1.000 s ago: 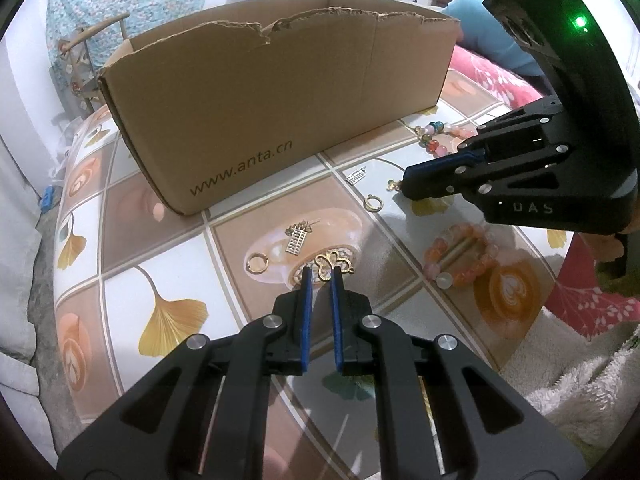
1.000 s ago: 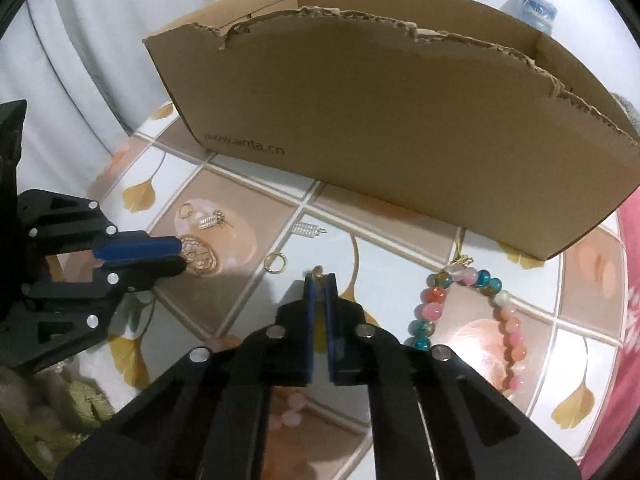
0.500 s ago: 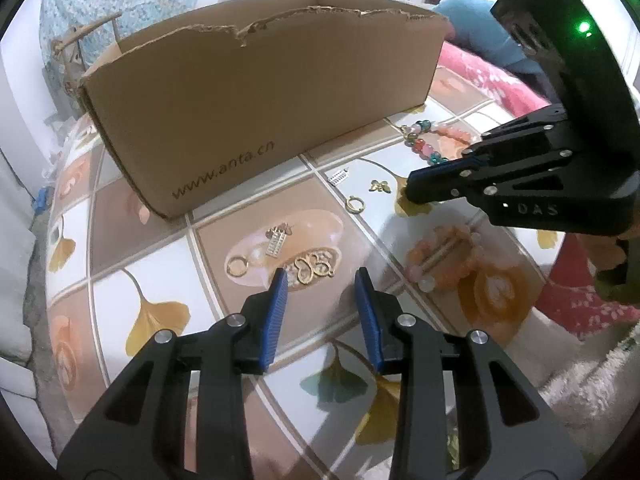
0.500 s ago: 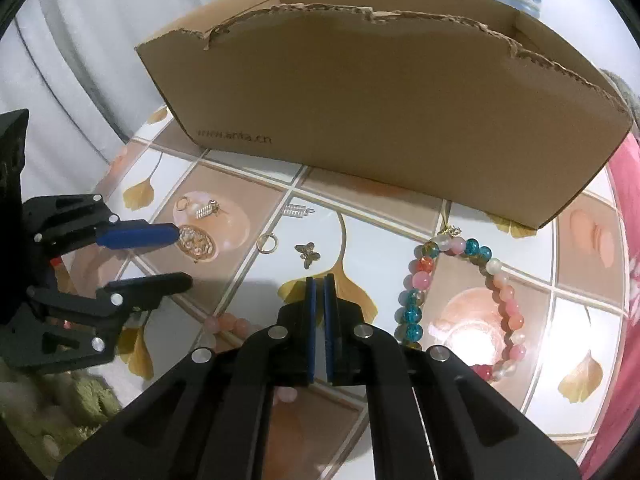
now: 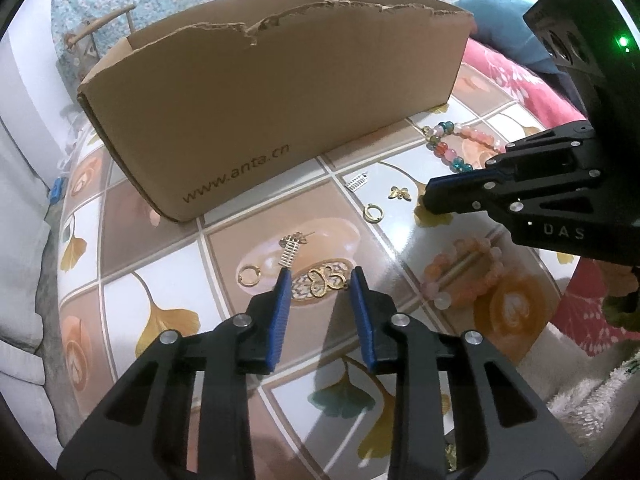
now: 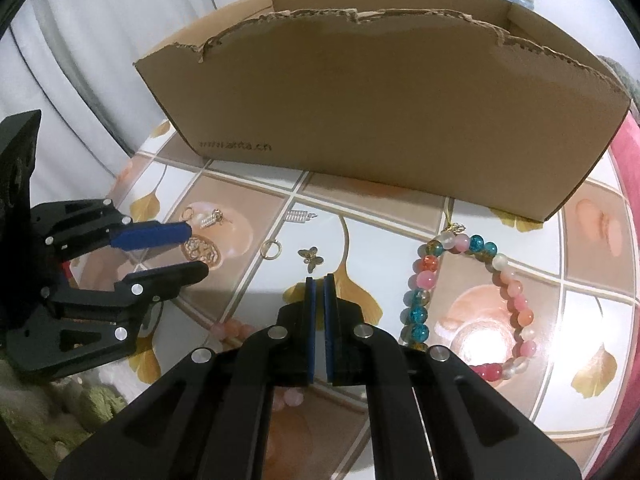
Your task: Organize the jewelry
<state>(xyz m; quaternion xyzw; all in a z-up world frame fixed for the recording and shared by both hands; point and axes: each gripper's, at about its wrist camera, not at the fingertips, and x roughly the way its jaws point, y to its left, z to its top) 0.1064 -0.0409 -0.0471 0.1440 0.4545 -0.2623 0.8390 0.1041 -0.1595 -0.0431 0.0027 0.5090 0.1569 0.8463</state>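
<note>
Left tool point(image 5: 318, 280) hangs low over the tiled, ginkgo-leaf-patterned table point(image 5: 132, 292) with its blue-padded jaws apart and closing, the flat gold filigree butterfly pendant point(image 5: 322, 282) lying on the table between the tips — pads not pressing on it. Just beyond the left pad sit a small gold ring point(image 5: 249, 275) and a silver ladder-shaped charm point(image 5: 291, 249), both loose on the same brown tile. Right tool point(image 6: 319, 282) is shut, jaws together with nothing between them, tips hovering near a small gold butterfly charm point(image 6: 311, 258) and a second gold ring point(image 6: 272, 249). A second silver ladder-shaped charm point(image 6: 298, 216) lies closer to the box. To the right of the right tool lies the multicolour glass-bead bracelet point(image 6: 424, 280) — pink, teal and orange beads in a loop, its top end close to the box wall. A pale orange bead bracelet point(image 5: 466, 274) rests on the table under the right tool's body in the left wrist view. The brown cardboard box point(image 5: 272, 100) with a torn top edge and printed web address stands open behind all the jewelry; its inside is not visible. A pink floral cloth point(image 5: 516, 84) lies off the table's far right.
</note>
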